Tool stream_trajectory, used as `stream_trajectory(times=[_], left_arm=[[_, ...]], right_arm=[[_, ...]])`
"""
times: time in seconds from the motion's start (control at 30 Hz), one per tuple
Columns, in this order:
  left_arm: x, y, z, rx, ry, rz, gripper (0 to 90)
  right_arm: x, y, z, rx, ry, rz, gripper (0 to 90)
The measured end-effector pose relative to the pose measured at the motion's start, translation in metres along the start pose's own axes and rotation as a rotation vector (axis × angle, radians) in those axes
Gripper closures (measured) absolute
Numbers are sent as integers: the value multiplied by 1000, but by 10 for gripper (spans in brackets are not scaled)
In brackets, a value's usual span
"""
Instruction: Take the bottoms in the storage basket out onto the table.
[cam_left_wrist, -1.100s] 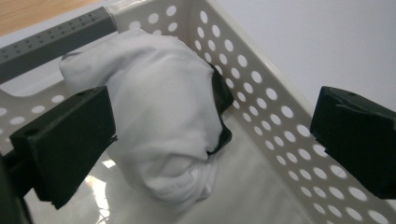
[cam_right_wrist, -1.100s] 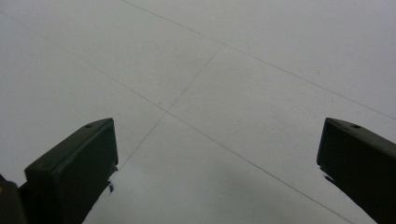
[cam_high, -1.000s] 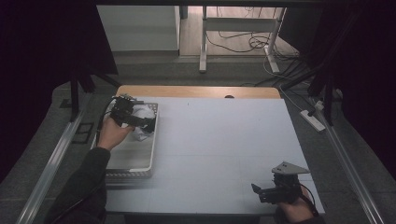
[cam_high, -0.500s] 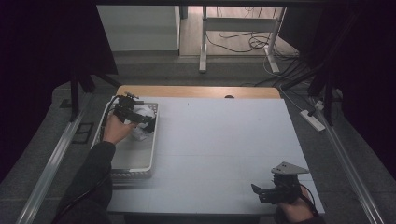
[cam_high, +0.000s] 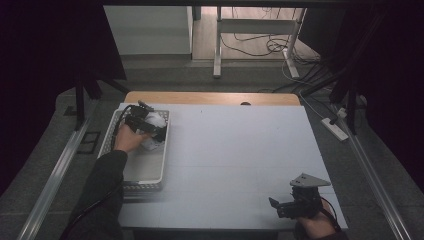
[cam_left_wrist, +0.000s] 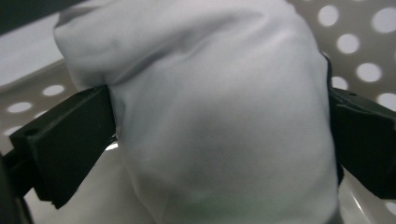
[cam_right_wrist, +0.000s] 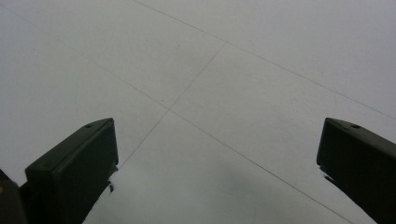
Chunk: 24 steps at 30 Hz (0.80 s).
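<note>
At the table's left edge, the left forearm reaches forward into a perforated white tray (cam_high: 116, 150), where the left gripper (cam_high: 156, 134) clamps what looks like bunched white cloth (cam_left_wrist: 219, 116) between its jaws. Near the front right corner, the right gripper (cam_high: 274, 206) rests low over the bare table (cam_high: 240, 150), jaws wide.

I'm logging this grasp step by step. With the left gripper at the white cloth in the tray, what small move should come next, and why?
Probably a short straight lift. The left gripper has the cloth bulging between both jaws, which press its sides, so the grip looks made. The cloth is still down inside the perforated tray, so it has to clear the rim before going anywhere. The right gripper is open over bare table.
</note>
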<state>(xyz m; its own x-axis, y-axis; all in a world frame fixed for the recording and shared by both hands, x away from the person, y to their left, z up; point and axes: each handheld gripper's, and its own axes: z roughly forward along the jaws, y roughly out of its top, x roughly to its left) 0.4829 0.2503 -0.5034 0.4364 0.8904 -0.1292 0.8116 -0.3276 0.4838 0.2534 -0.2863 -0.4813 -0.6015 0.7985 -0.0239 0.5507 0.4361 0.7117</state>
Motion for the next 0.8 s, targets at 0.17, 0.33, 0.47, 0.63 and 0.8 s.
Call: stream_trajectory(times=[0.17,0.33,0.47,0.63,0.8], left_arm=[[1,-2,11,39,1,0,1],[2,-4,17,62,-16,-18,27],[2,-5,16,69,-38,-16,138],[-4,-3,14,94,-15,-5,262],[-6,-3,12,105,-16,-11,344]], right_arm=[[0,0,0,1,0,-2,0],[0,0,0,2,0,-3,0],[0,0,0,3,0,-3,0],[0,0,1,4,0,-3,0],[0,0,0,5,0,-2,0]])
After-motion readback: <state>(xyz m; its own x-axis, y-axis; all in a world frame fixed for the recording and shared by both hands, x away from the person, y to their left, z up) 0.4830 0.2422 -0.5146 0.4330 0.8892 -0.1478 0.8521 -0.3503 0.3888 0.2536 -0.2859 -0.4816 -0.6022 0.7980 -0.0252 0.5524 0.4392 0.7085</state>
